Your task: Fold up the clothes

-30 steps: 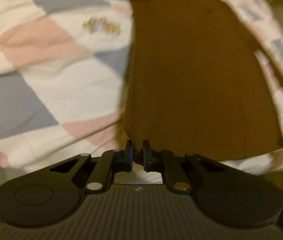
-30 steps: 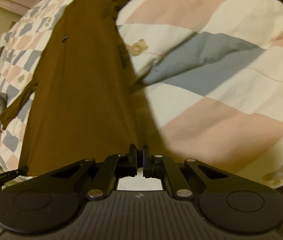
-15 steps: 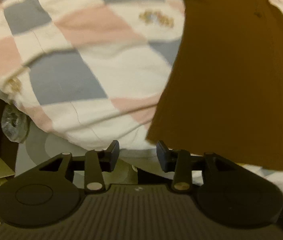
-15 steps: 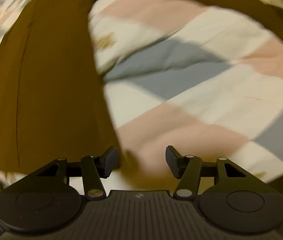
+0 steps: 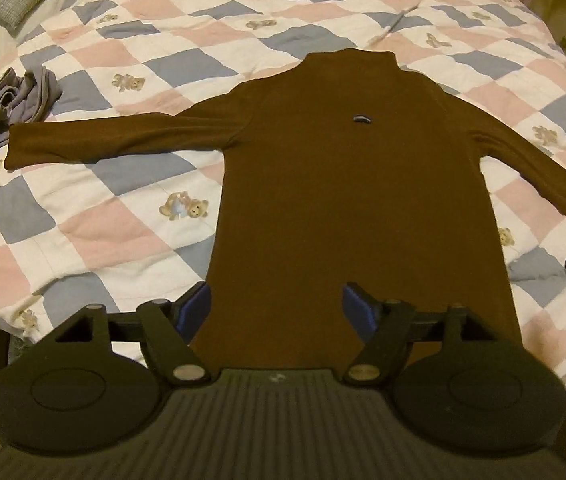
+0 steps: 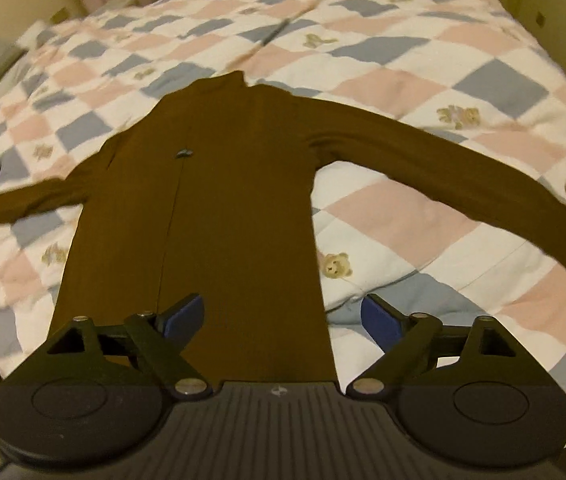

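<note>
Both claws, the left gripper (image 5: 276, 305) and the right gripper (image 6: 282, 315), have just been opening; they hang wide and empty above the hem of the brown sweater (image 5: 355, 200). It lies flat on the checked quilt (image 5: 95, 216), sleeves outspread. Laying-out looks finished; folding a sleeve across the body seems next.
</note>
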`<state>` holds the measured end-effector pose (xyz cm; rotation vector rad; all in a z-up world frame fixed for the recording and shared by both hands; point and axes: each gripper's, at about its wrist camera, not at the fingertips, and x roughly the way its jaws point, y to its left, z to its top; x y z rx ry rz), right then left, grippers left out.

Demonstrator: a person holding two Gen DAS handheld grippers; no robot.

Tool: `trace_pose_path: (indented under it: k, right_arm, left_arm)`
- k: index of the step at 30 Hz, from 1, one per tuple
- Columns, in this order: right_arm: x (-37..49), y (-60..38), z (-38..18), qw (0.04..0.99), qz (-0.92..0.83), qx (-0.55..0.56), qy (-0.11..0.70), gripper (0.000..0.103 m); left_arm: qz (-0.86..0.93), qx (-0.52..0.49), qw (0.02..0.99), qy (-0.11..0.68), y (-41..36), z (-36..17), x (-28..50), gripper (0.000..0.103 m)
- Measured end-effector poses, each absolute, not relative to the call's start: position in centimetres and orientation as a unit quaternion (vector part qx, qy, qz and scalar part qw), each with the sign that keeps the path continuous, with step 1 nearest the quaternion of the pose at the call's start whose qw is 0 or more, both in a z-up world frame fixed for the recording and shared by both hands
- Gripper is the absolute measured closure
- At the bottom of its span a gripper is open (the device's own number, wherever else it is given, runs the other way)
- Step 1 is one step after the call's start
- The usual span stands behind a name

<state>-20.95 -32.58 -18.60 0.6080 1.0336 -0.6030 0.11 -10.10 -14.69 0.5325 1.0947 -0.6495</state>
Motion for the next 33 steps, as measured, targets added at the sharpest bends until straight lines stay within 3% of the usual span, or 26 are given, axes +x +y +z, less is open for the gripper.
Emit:
trace_pose_path:
  k: [5, 23, 29, 33]
  right_arm:
    - [-22.1, -31.1, -18.3, 0.774, -0.264, 0.274, 0.506, 0.013]
    - [-25.9, -26.6, -15.8, 0.768, -0.244, 0.233, 0.544, 0.011]
    - [-25.2, -26.6, -15.9, 0.769, -0.253, 0.234, 0.538, 0.01]
    - [-23.9, -26.8, -16.3, 0.765, -0.261, 0.244, 0.536, 0.01]
  left_arm:
    - [-0.3, 0.283, 0.763, 0.498, -9.6, -13.9, -2.0, 0.026]
    - [-0.31, 0.291, 0.747, 0.512, -6.6, -13.8, -5.2, 0.023]
    - [-0.325, 0.242, 0.751, 0.521, -5.5, -14.2, -3.0, 0.023]
    - [-0.307, 0.147, 0.767, 0.544, -2.4, -15.6, 2.5, 0.023]
